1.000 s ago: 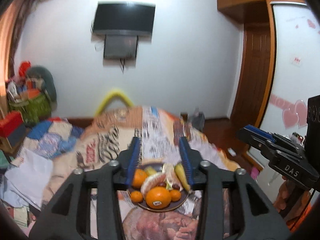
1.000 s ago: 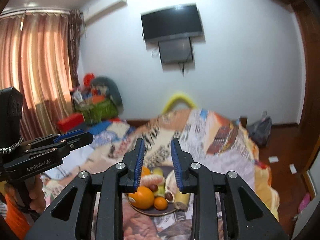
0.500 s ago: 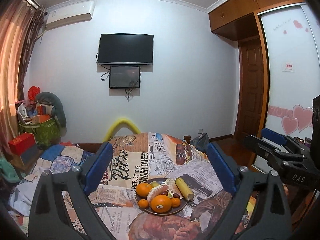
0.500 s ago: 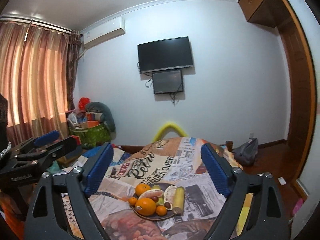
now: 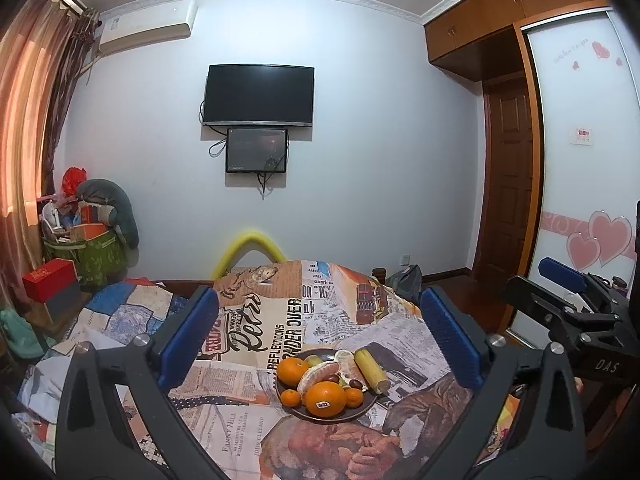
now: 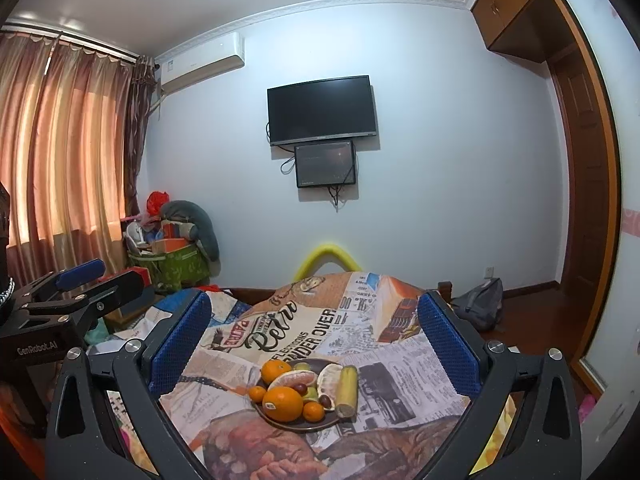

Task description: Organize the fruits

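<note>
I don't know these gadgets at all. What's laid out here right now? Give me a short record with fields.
Setting: table covered with a newspaper-print cloth
Dish: dark plate on the cloth, piled with fruit
Front fruit: large orange with a sticker
Other fruit: peeled citrus segments, small mandarins, dark grapes
Right side of plate: yellow corn cob
Left gripper: open, jaws just spread wide, nothing between them
Right gripper: open, jaws just spread wide, holding nothing
Task progress: no fruit picked up yet

Pale wall with black television, air conditioner, pink curtains, wooden wardrobe
</note>
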`<act>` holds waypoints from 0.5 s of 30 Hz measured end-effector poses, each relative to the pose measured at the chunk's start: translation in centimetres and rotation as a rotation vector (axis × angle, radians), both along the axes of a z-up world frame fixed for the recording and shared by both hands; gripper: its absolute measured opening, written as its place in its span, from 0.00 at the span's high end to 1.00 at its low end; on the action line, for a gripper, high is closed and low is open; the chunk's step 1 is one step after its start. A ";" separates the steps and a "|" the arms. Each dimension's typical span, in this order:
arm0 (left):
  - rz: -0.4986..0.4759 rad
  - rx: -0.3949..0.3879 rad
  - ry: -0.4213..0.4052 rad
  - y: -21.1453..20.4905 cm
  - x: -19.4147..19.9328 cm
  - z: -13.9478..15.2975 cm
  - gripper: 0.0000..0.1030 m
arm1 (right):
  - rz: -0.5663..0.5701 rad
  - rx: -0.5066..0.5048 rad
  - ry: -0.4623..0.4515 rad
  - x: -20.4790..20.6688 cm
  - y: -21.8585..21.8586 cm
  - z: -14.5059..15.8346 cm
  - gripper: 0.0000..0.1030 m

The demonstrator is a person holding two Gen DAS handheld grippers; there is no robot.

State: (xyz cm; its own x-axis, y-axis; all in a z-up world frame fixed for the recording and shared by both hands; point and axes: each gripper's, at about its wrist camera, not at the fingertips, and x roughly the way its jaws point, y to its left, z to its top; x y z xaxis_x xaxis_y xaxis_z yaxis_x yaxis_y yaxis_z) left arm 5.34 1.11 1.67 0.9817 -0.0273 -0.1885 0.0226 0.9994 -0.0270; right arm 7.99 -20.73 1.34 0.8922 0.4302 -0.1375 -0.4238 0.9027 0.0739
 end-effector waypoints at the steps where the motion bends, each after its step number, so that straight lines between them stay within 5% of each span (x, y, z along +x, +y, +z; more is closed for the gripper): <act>1: 0.000 0.002 -0.001 -0.1 -0.1 -0.1 0.00 | 0.000 0.000 -0.001 -0.1 -0.1 0.0 0.00; 15: -0.008 0.006 0.008 -0.2 -0.1 -0.4 0.00 | -0.004 -0.003 -0.005 -0.4 -0.2 0.1 0.00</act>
